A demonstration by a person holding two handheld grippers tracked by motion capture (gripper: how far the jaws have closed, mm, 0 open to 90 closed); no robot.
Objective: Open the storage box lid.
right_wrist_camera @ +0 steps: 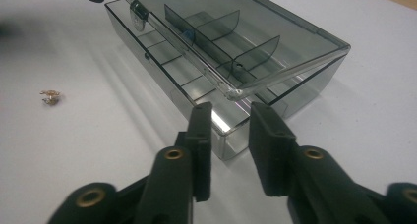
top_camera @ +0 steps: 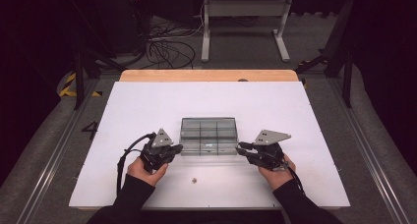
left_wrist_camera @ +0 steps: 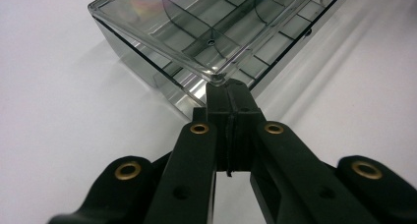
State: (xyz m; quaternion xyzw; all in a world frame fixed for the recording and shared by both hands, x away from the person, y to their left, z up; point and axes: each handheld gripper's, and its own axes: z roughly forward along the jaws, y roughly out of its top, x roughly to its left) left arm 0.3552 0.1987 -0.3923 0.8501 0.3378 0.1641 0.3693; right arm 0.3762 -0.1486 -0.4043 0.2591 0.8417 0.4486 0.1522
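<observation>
Your see-through box (top_camera: 208,135) has little walls inside and a lid raised a bit. Your left gripper (left_wrist_camera: 227,89) is closed tight at the box's corner, gripping nothing you can see. Your right gripper (right_wrist_camera: 230,117) is open a little at the box's other corner, holding nothing.

Clear smoky plastic box (right_wrist_camera: 236,52), glossy, catching reflections on its lid; white table sheet (top_camera: 147,106) smooth and matt; bare wood strip (top_camera: 206,75) behind; gripper jaws matt black plastic, brass-coloured rivets (left_wrist_camera: 199,128).
</observation>
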